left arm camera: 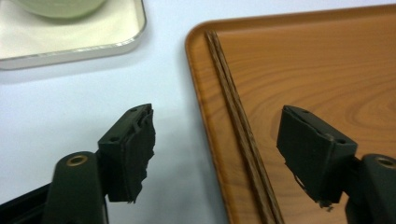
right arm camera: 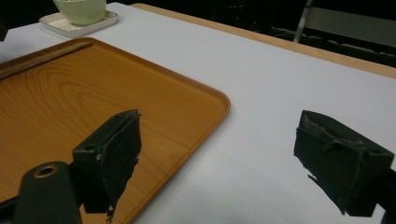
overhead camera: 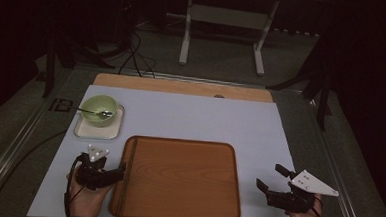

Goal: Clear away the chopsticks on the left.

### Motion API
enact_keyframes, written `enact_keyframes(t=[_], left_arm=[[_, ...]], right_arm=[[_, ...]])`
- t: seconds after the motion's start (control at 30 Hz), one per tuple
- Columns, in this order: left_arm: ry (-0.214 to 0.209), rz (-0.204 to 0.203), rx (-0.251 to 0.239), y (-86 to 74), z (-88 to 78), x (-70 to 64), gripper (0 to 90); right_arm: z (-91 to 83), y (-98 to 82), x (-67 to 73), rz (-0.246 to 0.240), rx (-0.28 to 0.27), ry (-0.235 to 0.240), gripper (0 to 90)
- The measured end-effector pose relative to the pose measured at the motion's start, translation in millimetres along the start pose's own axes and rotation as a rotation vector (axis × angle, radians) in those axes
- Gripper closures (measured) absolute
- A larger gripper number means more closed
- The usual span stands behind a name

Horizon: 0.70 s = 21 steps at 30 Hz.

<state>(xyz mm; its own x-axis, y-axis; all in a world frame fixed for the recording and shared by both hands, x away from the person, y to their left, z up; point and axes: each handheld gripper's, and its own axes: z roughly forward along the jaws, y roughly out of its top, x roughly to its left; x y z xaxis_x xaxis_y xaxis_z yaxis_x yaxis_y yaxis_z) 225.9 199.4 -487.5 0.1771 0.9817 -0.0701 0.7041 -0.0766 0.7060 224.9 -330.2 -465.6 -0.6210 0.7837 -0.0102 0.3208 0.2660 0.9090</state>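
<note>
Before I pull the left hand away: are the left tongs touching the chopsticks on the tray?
Apart. The left gripper view shows the left tongs open, with the chopsticks lying on the wooden tray between the pads, clear of both.

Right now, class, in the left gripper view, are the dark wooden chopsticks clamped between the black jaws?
No: the dark wooden chopsticks lie on the orange wooden tray, untouched between the left gripper's open jaws.

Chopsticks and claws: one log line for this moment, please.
chopsticks: lying along tray left edge | left claw: open above chopsticks, empty | right claw: open, empty
</note>
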Motion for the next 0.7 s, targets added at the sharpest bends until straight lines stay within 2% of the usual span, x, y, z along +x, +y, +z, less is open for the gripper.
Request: enact_keyframes(t=[0.07,0.2,0.3,0.53,0.7], left_arm=[[0.016,0.004,-0.014,3.1,-1.9,1.8,27.0],[0.021,0.023,-0.018,7.3,-2.1,5.4,25.4],[0.041,0.042,-0.029,10.2,0.5,14.3,24.8],[0.063,0.004,-0.026,7.4,7.2,30.6,22.7],[0.081,0.025,-0.029,6.2,10.9,37.3,22.9]], right_arm=[[-0.2,0.1,0.3,-0.002,0.000,0.001,14.5],[-0.6,0.7,0.4,0.003,-0.013,0.006,14.5],[-0.4,0.7,0.7,0.001,-0.011,0.006,14.5],[-1.5,0.4,-0.4,0.005,-0.015,0.004,14.5],[-0.7,1.0,0.6,0.002,-0.012,0.006,14.5]])
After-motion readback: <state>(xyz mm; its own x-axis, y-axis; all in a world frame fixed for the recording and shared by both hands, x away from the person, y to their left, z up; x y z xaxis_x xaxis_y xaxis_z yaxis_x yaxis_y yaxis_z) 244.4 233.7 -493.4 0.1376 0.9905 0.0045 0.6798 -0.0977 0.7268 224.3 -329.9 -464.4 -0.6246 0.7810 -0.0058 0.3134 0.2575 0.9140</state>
